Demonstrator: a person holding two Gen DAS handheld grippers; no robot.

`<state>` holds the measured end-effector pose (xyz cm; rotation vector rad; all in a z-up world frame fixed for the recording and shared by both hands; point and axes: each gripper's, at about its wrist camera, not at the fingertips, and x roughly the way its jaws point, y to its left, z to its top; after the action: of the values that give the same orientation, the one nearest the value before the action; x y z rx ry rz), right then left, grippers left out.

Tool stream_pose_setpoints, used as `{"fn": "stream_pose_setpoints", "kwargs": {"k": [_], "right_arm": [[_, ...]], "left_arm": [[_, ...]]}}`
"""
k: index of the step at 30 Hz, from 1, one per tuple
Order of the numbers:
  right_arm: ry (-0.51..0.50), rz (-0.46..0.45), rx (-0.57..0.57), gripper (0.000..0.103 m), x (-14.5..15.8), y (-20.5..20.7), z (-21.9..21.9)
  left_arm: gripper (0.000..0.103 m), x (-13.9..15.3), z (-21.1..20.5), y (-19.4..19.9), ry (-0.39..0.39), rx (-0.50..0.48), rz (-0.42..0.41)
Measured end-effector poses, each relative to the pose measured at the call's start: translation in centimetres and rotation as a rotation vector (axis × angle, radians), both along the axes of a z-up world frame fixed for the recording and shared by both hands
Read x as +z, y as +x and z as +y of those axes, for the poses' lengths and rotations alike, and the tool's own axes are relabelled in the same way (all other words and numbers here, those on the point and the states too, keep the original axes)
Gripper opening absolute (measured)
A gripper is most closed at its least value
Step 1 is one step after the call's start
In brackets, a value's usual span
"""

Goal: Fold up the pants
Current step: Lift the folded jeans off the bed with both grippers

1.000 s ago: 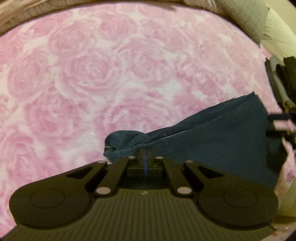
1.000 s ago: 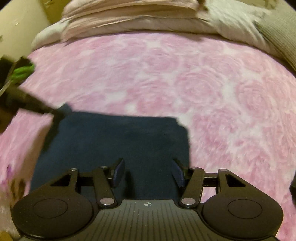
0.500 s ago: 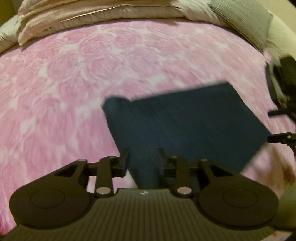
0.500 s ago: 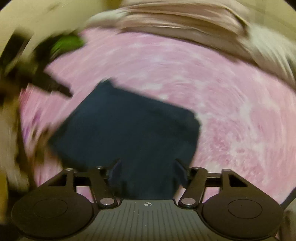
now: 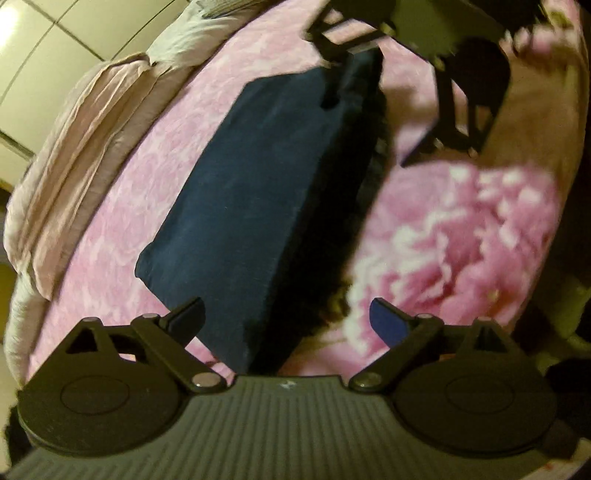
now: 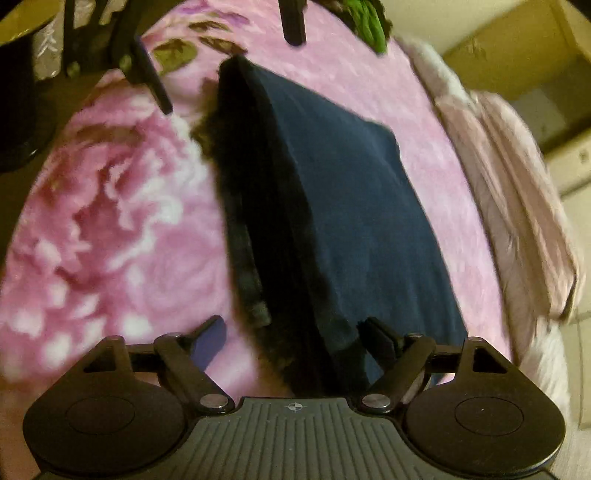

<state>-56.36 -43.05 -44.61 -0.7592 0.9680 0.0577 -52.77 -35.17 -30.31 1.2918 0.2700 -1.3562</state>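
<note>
Pants (image 5: pixel 255 206): dark navy, folded into a thick rectangular stack, lying flat on the pink bedspread; a darker, fuzzy layer shows along the stack's near long edge.
Left gripper (image 5: pixel 286 317): jaws spread wide, holding nothing; the end of the stack sits between the fingers, contact not discernible.
Right gripper (image 6: pixel 291 334): jaws spread wide, empty; the opposite end of the stack lies between its fingers, the right finger (image 6: pixel 376 336) over the navy cloth.
Relation of grippers: they face each other across the length of the stack; each appears at the top of the other's view.
Bedspread (image 5: pixel 461 229): pink, rose-patterned, under the stack on all sides.
Bedding (image 5: pixel 85 140): pale pink, rumpled, bunched along the far side of the bed, apart from the stack.
Green item (image 6: pixel 369 22): seen at the left gripper in the right wrist view; too blurred to identify.
</note>
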Motion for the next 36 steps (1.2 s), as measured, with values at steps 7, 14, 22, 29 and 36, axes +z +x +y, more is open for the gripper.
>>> {"fn": "stream_pose_setpoints", "kwargs": {"k": [7,14,22,29,36], "right_arm": [[0.020,0.044,-0.036,0.036,1.4,2.0,-1.9],[0.137,0.056,-0.167,0.027,7.6,4.8,-4.4],[0.194,0.060,-0.213,0.028,10.6,4.9,-4.6],[0.125,-0.036,-0.177,0.083,9.5,1.5,-1.6],[-0.142,0.034,-0.126,0.079,3.3,3.3,-1.7]], "left_arm": [[0.094,-2.3,-1.7,-0.2,-0.046,-0.048,-0.114],[0.083,-2.4,-2.2,0.7,-0.044,-0.116,-0.222],[0.021,-0.5,-3.6,3.1,0.017,-0.136,-0.221],[0.019,4.2,-6.4,6.8,0.063,-0.052,0.024],[0.019,6.1,-7.7,8.7,0.103,-0.052,0.120]]}}
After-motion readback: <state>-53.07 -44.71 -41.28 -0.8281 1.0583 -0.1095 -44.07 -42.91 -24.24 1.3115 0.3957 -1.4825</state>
